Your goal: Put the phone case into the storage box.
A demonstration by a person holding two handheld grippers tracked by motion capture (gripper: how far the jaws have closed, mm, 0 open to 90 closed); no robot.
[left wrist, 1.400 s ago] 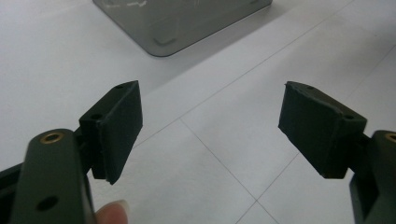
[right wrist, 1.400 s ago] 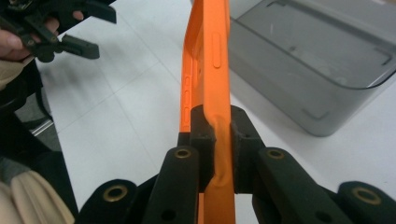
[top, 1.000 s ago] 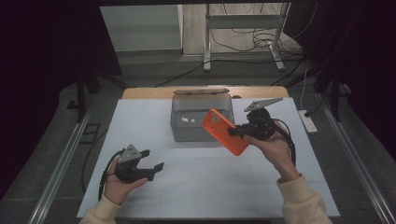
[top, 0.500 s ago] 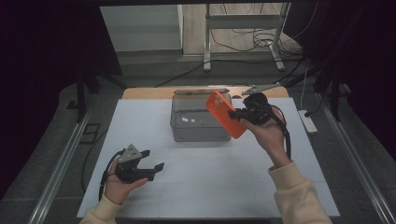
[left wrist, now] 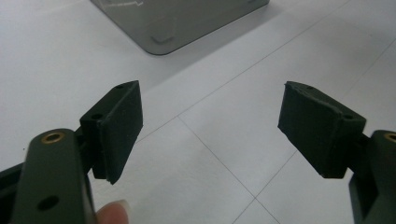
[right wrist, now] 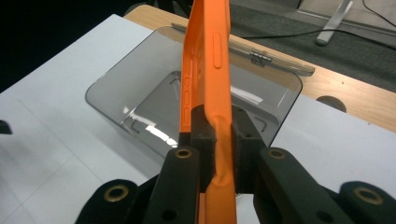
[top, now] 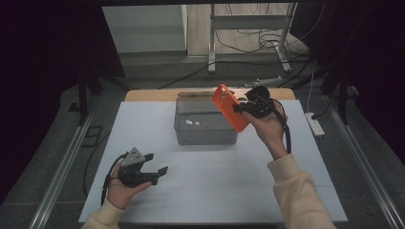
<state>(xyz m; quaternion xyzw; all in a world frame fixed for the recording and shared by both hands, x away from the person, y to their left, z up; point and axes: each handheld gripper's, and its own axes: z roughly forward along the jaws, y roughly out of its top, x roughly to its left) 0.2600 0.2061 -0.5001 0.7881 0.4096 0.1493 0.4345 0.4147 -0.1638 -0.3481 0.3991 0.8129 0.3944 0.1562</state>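
An orange phone case (top: 230, 107) hangs tilted in the air over the right rim of a clear grey plastic box (top: 204, 120). My right gripper (top: 240, 108) is shut on the case's edge; in the right gripper view the case (right wrist: 205, 79) stands on edge between the two pads, above the open box (right wrist: 140, 100). The box's lid (right wrist: 252, 51) lies folded back behind it. My left gripper (top: 157, 163) rests low at the front left of the white table, open, with nothing between its fingers (left wrist: 116, 126). A corner of the box (left wrist: 173, 23) shows ahead of it.
The white table top (top: 143, 124) has a wooden strip (top: 148, 94) along its far edge. A white power strip (top: 316, 123) lies on the floor to the right. Metal stand legs and cables (top: 248, 47) lie beyond the table.
My right gripper has carried the orange case up and away from me, from in front of the box's right side to above its right rim. The left hand has stayed put.
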